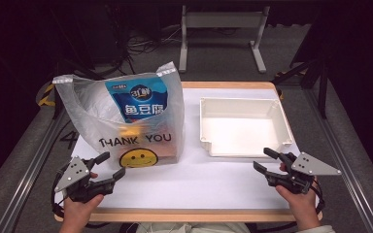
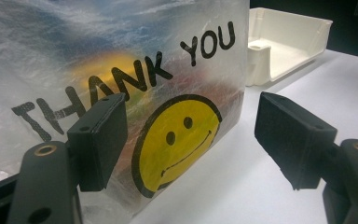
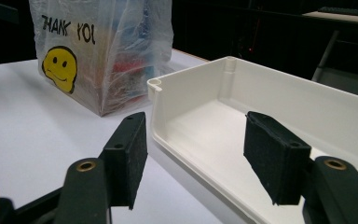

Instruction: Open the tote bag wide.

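A clear plastic bag point(image 1: 126, 121) printed "THANK YOU" with a yellow smiley stands on the white table, left of centre. Inside it a blue snack packet point(image 1: 138, 99) sticks up, with other coloured items blurred behind the plastic. An empty white tray point(image 1: 243, 104) sits to its right. My left gripper point(image 1: 109, 167) rests open at the front left, jaws pointing at the bag point(image 2: 168, 93) just ahead of them, nothing between them. My right gripper point(image 1: 267, 160) stands open at the front right, just before the tray's point(image 3: 205, 140) near edge, jaws empty. The bag point(image 3: 102, 51) stands further off in the right gripper view.
The table's wooden front edge point(image 1: 189, 214) runs just behind both hands. A white metal frame point(image 1: 221, 29) stands on the floor beyond the table. Bare white table point(image 1: 189, 179) lies between the two grippers.
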